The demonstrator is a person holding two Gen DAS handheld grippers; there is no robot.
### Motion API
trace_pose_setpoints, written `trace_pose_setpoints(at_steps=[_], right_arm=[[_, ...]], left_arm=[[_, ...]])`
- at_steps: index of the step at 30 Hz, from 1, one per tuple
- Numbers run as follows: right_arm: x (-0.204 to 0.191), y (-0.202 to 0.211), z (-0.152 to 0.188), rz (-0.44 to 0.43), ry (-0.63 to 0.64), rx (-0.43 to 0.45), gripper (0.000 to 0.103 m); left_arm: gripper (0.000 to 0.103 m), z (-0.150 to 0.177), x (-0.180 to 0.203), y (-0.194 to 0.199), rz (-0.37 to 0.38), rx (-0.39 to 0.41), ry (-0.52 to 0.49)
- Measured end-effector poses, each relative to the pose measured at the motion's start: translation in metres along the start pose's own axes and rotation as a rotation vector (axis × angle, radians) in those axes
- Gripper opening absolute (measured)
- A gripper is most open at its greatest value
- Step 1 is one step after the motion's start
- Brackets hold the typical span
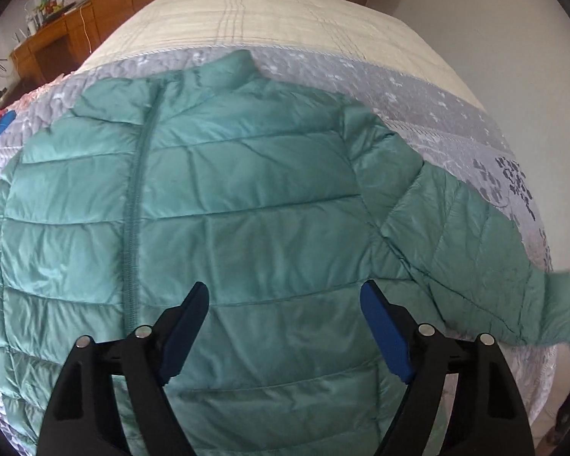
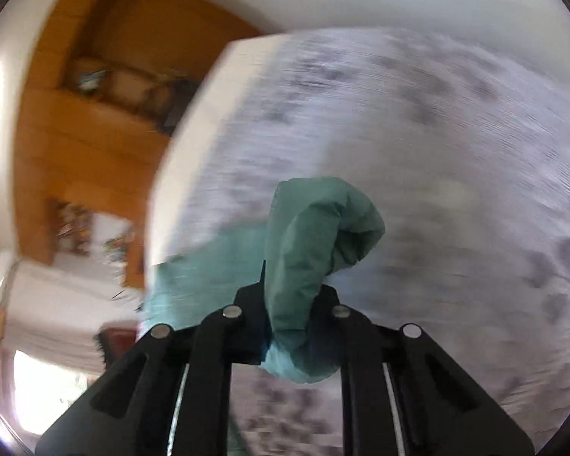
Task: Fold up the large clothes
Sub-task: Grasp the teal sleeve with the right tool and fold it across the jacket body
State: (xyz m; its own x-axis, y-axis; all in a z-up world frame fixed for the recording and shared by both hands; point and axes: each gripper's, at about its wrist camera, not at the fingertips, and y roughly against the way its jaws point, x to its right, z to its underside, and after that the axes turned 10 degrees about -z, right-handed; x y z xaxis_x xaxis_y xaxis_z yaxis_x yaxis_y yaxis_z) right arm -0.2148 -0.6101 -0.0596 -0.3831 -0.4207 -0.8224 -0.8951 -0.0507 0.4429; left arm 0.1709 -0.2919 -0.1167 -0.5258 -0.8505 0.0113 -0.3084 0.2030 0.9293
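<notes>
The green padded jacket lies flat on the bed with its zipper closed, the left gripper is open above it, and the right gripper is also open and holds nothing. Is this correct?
Not quite. The right gripper is not open: the right wrist view shows it shut on a bunch of the jacket's green fabric. The rest holds: the left wrist view shows the jacket zipped on the bed, with the left gripper open above it.

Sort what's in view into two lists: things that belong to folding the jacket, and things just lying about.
Part of the job:
- green puffer jacket, spread on the bed
- its sleeve cuff, pinched in the right gripper
- left gripper, open above the jacket
- grey bedspread beneath it

Just lying about:
- wooden desk with clutter
- wooden cabinet
</notes>
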Motion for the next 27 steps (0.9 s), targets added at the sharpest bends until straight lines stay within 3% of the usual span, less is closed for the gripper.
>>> trace_pose_setpoints(at_steps=[4,7,12,18,23,25,27], right_arm=[[-0.058,-0.05,0.005,-0.014,0.127,-0.091,0.013],[-0.094,-0.1,0.019,0.052,0.238,-0.168,0.013],[-0.128,-0.176,0.052,0.115,0.332,-0.29,0.012],[-0.135,-0.244,0.077,0.146,0.356,-0.412,0.013],[-0.144,-0.263,0.089,0.081,0.363,-0.496,0.02],[-0.15,-0.261,0.093,-0.017,0.389,-0.538,0.024],[-0.155,-0.246,0.094,-0.161,0.379,-0.568,0.037]], left_arm=[[0.079,0.001,-0.016,0.003,0.002,0.004,0.003],[0.072,0.001,-0.029,0.001,0.002,-0.01,0.017],[0.072,0.001,-0.044,0.0,0.008,-0.015,0.047],[0.073,0.0,-0.056,0.002,0.018,-0.018,0.068],[0.073,0.001,-0.06,0.001,0.036,-0.028,0.077],[0.073,0.001,-0.059,0.001,0.066,-0.037,0.08],[0.074,0.001,-0.056,0.002,0.096,-0.042,0.079]])
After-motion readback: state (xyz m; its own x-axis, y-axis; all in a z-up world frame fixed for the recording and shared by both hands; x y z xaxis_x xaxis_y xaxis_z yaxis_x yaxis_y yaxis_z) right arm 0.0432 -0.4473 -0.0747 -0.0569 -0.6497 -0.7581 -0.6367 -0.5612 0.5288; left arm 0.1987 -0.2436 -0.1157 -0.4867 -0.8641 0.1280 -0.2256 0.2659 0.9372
